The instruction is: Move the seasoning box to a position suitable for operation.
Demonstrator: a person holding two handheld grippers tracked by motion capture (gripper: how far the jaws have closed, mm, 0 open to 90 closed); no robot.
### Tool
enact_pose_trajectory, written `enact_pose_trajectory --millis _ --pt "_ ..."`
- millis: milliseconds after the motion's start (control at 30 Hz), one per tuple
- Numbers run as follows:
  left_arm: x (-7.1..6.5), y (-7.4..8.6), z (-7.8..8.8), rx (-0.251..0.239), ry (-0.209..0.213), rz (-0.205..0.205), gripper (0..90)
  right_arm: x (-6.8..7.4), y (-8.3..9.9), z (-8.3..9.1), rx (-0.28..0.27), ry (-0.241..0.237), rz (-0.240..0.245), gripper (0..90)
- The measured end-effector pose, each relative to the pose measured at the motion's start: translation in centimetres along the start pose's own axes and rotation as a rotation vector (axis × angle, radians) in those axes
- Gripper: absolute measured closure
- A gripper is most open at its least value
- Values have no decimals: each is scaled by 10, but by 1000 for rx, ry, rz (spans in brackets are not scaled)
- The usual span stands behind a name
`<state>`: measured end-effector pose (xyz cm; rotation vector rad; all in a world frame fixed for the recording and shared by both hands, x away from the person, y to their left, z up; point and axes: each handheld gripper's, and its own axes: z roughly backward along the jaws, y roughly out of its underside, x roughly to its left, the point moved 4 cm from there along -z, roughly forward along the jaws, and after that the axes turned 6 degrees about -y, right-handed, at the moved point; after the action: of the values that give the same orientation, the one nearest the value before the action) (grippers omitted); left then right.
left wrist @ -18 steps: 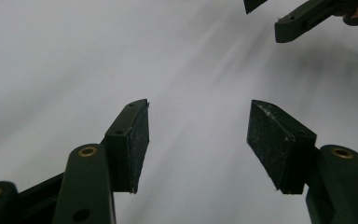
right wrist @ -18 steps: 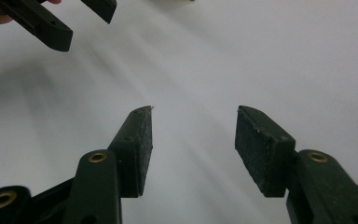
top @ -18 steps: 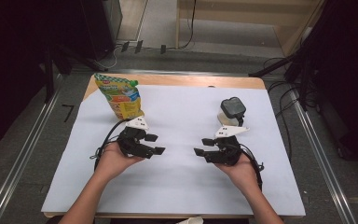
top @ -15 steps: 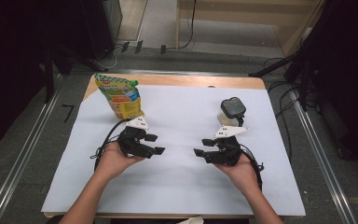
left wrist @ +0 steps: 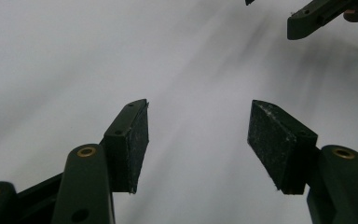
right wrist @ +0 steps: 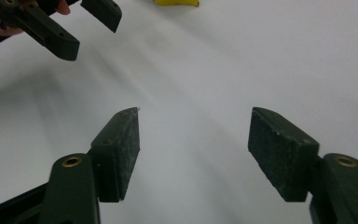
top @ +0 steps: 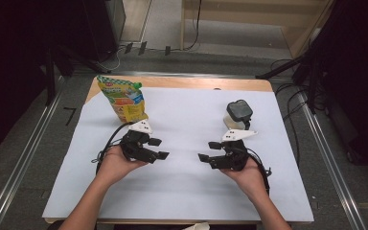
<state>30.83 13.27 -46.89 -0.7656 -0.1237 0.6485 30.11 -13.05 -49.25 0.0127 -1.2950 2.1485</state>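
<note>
Nothing grasped yet. Left gripper (top: 157, 149) and right gripper (top: 208, 151) hover over the counter (top: 187, 191), fingers (left wrist: 133, 140) released and empty. Pouch (top: 123, 98) and jar (top: 238, 114) standing untouched beyond; all handling left.

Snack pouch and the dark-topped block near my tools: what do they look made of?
The snack pouch looks like thin printed plastic film, glossy: bright yellow-green print, soft creased sides, crimped top edge. The block seems hard moulded plastic, a dark matte cap over a pale body with rounded corners, though it is too small to be sure. Both stand on a smooth white sheet, probably paper or vinyl.
</note>
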Motion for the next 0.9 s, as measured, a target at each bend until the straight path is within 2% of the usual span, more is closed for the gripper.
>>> enact_pose_trajectory --millis 133,200,300,533,900 --pt "2 0 1 -2 -4 2 389 -1 -1 1 -19 -11 -19 277" --pt "3 0 1 -3 -5 -1 388 -1 -1 0 -13 5 -22 272" --pt "2 -1 2 -13 0 3 382 0 0 -1 4 -3 -21 265" --pt "2 -2 2 -16 8 11 373 2 1 1 11 -2 -1 290" --pt "3 -2 3 -16 13 21 361 -1 0 8 7 21 -4 328"
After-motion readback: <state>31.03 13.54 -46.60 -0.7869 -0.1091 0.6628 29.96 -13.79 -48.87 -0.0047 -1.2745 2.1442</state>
